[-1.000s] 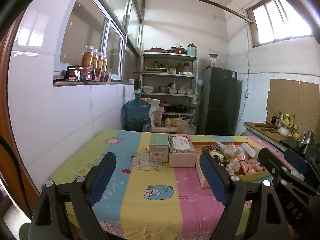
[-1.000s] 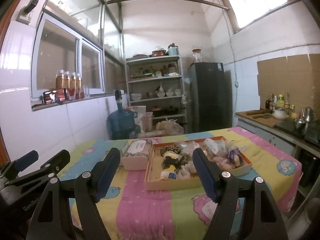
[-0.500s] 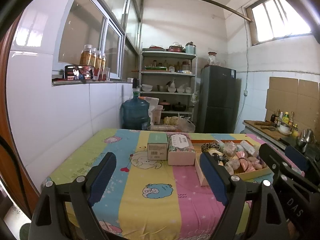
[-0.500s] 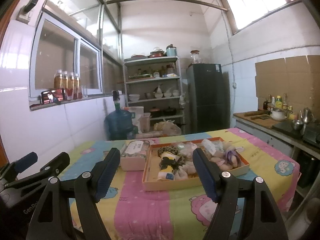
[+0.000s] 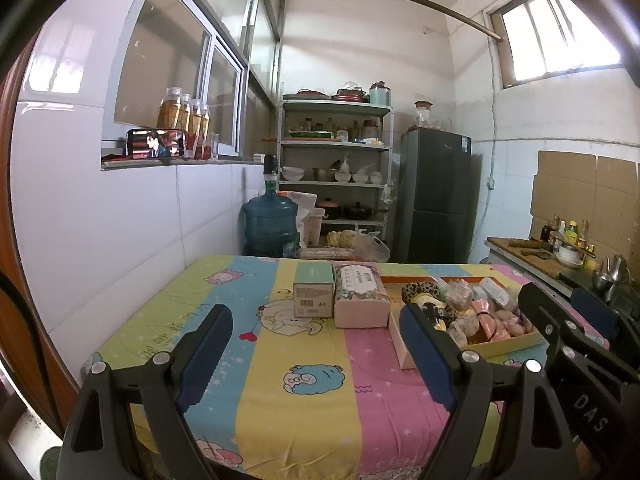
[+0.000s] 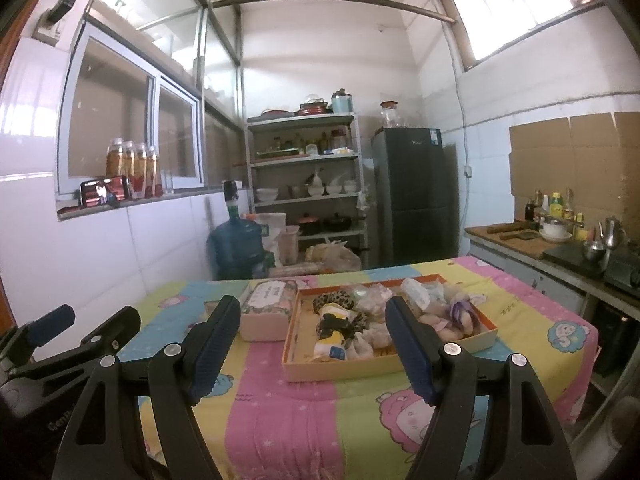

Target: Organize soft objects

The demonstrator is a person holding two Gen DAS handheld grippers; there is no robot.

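You have bright daylight entering through the high window (image 5: 556, 36) at upper right, which is overexposed in both views. Glare streaks the white wall tiles (image 6: 24, 120) at left. Fisheye curvature bends the edges; corners vignette to black. Focus is acceptably sharp throughout.

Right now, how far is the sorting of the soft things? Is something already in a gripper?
Nothing looks sorted yet. The soft items, a leopard-print scrunchie among them, lie mixed in the shallow orange tray. Nothing is in hand: the left gripper and right gripper are both open above the striped tablecloth. The whole sorting is left. The tissue pack and green box stand beside the tray.
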